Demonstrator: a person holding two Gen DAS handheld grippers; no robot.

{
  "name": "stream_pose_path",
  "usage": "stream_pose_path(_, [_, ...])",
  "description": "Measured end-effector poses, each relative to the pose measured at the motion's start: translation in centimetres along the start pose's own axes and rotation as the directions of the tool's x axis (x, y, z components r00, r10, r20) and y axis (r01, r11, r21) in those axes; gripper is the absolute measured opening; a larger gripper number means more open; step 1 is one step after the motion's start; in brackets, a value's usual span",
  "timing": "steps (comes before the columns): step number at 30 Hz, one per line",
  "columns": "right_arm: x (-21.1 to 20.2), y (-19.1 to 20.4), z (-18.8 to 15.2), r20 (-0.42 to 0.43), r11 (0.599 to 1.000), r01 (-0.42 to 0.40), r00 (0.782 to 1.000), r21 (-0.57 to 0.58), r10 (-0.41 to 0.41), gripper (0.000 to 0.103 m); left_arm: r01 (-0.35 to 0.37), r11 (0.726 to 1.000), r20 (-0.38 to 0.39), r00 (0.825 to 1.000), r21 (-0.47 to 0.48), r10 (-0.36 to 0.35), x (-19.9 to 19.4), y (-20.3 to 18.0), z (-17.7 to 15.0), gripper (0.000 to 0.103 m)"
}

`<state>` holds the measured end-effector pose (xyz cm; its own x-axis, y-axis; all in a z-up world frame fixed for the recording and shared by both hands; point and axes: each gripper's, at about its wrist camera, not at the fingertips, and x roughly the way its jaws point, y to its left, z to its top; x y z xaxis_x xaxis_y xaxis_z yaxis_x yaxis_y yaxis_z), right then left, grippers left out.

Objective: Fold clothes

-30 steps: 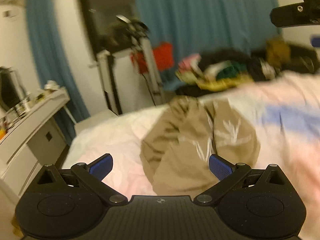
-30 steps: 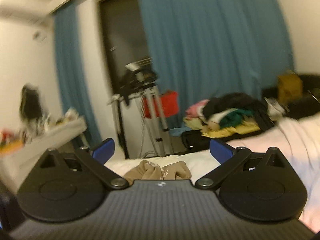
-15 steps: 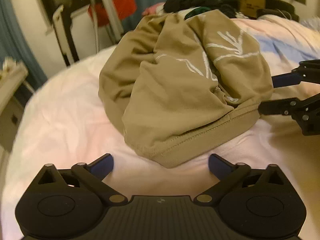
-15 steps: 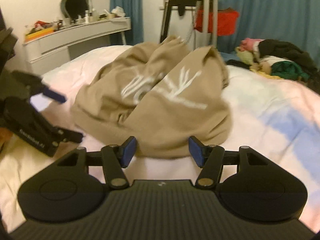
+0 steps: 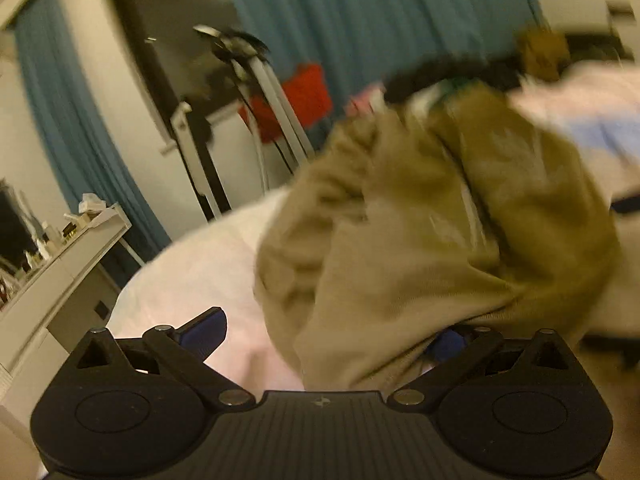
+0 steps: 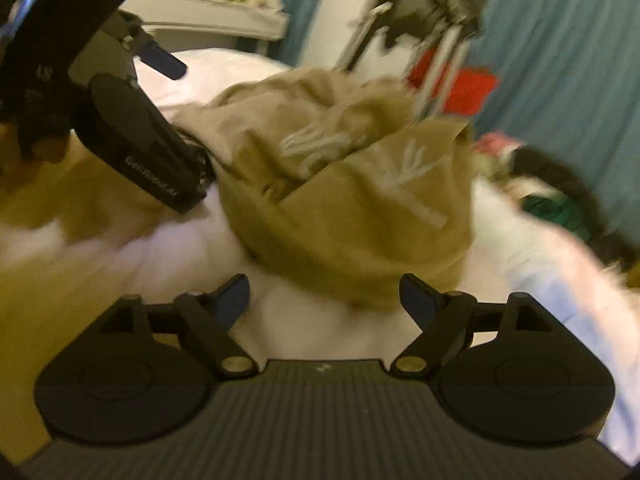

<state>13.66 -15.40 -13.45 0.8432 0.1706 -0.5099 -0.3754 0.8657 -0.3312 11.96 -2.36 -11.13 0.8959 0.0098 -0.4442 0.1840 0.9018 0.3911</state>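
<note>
Tan shirt (image 5: 432,240) lies bunched on the bed (image 5: 192,280), its hem draped between the spread jaws of the left gripper (image 5: 324,334); right gripper (image 6: 326,300), also spread, sits just short; hem should be pinched fully before any lift.

One tan garment (image 5: 432,248), bunched between and ahead of the jaws. Two grippers: left (image 5: 324,334), right (image 6: 324,298). One bed (image 5: 200,272) under them. One tripod (image 6: 444,60), one red item (image 6: 464,88), one clothes pile (image 6: 552,196) beyond. One dresser (image 5: 60,280), left.
</note>
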Motion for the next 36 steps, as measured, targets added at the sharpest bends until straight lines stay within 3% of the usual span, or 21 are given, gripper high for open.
stream_pose_path(3, [0.8,1.2,1.1,0.015,0.993,0.119,0.993,-0.023,-0.119,0.084,0.015,0.999,0.021,1.000,-0.044,-0.014,-0.9,0.9,0.1,0.103])
stream_pose_path(5, [1.9,1.3,2.1,-0.011,0.989,0.149,0.989,0.024,-0.149,0.084,0.029,0.998,0.022,0.999,-0.061,-0.028,-1.7,1.4,-0.1,0.103])
stream_pose_path(10, [0.6,-1.0,4.7,-0.028,0.928,0.231,0.972,0.292,-0.233,0.084,0.065,0.992,0.024,0.998,-0.104,-0.063,-3.8,2.5,-0.5,0.102])
stream_pose_path(15, [-4.3,-3.4,7.3,0.072,0.877,0.365,0.911,0.313,-0.406,0.084,0.130,0.980,0.009,0.991,-0.149,-0.131,-5.5,3.4,-0.7,0.103])
stream_pose_path(18, [-7.1,-6.5,8.7,0.084,0.846,0.369,0.899,0.384,-0.430,0.084,0.181,0.967,-0.006,0.983,-0.178,-0.185,-6.4,3.7,-0.7,0.103])
stream_pose_path(22, [-7.6,-8.0,7.1,0.074,0.824,0.320,0.915,0.468,-0.397,0.084,0.243,0.949,-0.020,0.967,-0.202,-0.253,-7.3,3.4,-0.6,0.103])
stream_pose_path(26, [-8.0,-9.3,5.5,0.066,0.793,0.270,0.930,0.547,-0.362,0.084,0.297,0.953,0.004,0.955,-0.062,-0.297,-8.8,-0.8,-0.2,0.103])
stream_pose_path(31, [-8.5,-11.1,3.4,0.062,0.741,0.206,0.947,0.639,-0.316,0.084,0.250,0.958,0.100,0.959,0.144,-0.265,-9.5,-6.1,0.4,0.103])
stream_pose_path(34, [-8.8,-12.1,2.2,0.062,0.704,0.168,0.956,0.690,-0.288,0.084,0.116,0.979,0.147,0.979,0.168,-0.141,-7.6,-8.3,0.9,0.103])
stream_pose_path(36, [-8.4,-12.6,1.4,0.051,0.681,0.154,0.961,0.716,-0.271,0.084,-0.019,0.988,0.187,0.982,0.151,-0.010,-6.2,-9.3,1.4,0.103])
